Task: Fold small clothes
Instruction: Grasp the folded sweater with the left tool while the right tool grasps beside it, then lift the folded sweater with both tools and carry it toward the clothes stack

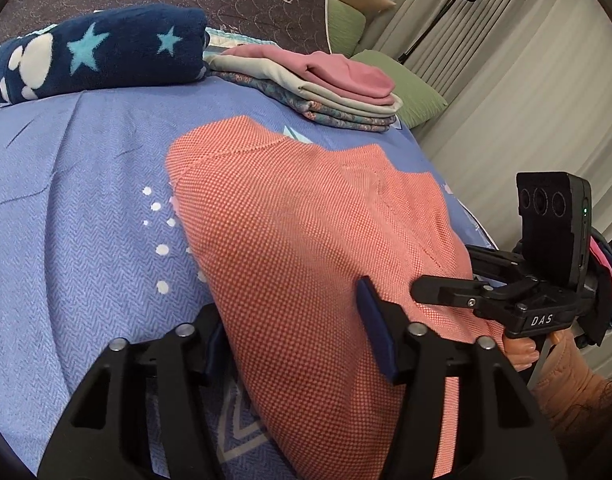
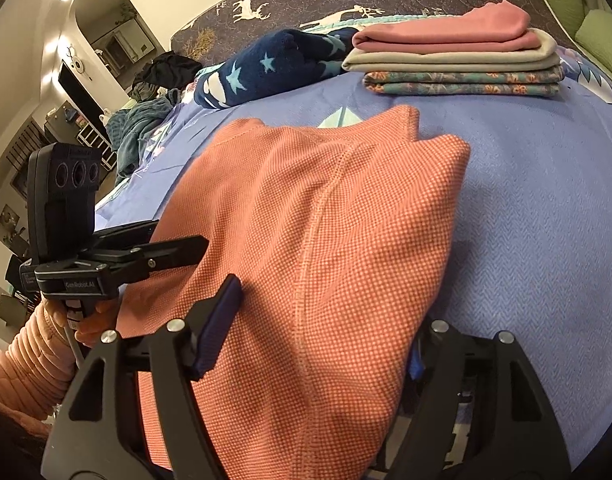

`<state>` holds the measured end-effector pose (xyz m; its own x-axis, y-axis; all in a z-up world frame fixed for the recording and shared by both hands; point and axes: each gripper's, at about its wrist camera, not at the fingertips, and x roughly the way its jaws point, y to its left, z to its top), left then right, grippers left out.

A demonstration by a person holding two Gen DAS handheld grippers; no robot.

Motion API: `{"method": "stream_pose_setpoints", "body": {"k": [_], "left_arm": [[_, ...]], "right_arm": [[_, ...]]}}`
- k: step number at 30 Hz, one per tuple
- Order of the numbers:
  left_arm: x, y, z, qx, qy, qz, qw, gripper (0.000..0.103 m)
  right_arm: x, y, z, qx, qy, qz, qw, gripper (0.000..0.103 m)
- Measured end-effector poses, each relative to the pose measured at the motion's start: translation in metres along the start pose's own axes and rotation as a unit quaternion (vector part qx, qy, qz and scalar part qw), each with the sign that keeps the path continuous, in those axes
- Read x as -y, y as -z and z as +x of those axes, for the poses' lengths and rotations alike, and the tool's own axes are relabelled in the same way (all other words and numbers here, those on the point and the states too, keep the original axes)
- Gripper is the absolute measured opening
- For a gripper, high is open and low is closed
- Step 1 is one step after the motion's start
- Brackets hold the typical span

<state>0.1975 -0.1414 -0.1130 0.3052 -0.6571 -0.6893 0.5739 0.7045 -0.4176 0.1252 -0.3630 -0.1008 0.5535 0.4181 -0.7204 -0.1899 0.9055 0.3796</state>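
Note:
An orange knit garment (image 1: 306,240) lies partly folded on the blue bedspread (image 1: 85,200); it also shows in the right wrist view (image 2: 326,220). My left gripper (image 1: 297,340) is open, its jaws standing either side of the garment's near edge, one blue pad (image 1: 376,332) resting on the cloth. My right gripper (image 2: 318,328) is open the same way, one blue pad (image 2: 221,324) on top of the cloth. Each gripper appears in the other's view, the right one (image 1: 446,292) and the left one (image 2: 177,248), at the garment's side edges.
A stack of folded clothes (image 1: 326,84), pink on top, sits at the far side of the bed, also in the right wrist view (image 2: 458,60). A navy star blanket (image 1: 93,56) lies beside it. Green pillows (image 1: 402,88) and a floor lamp (image 1: 438,12) stand to the right.

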Motion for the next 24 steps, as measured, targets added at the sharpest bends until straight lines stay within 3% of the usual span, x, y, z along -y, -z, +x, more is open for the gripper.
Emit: {"method": "stream_pose_setpoints", "body": {"k": [4, 6, 8, 11, 16, 24], "left_arm": [[0.002, -0.002, 0.002, 0.008, -0.003, -0.005, 0.9999, 0.043], [0.007, -0.002, 0.0, 0.018, -0.014, 0.005, 0.9997, 0.033], [0.017, -0.001, -0.007, 0.033, -0.032, 0.024, 0.9987, 0.029], [0.04, 0.003, -0.018, 0.058, -0.069, 0.073, 0.9933, 0.026], [0.071, 0.009, -0.047, 0.105, -0.103, 0.126, 0.9811, 0.025], [0.121, 0.021, -0.102, 0.182, -0.119, 0.165, 0.962, 0.025]], "right_arm": [[0.001, -0.005, 0.007, 0.002, -0.025, 0.01, 1.0, 0.052], [0.001, -0.006, 0.007, 0.006, -0.026, 0.015, 1.0, 0.045], [-0.004, -0.005, 0.0, 0.019, -0.019, 0.011, 1.0, 0.033], [-0.011, -0.005, -0.006, 0.031, -0.007, 0.003, 0.999, 0.026], [-0.049, 0.004, -0.032, 0.083, 0.057, -0.069, 0.993, 0.024], [-0.105, 0.024, -0.086, 0.179, 0.135, -0.14, 0.964, 0.024]]}}
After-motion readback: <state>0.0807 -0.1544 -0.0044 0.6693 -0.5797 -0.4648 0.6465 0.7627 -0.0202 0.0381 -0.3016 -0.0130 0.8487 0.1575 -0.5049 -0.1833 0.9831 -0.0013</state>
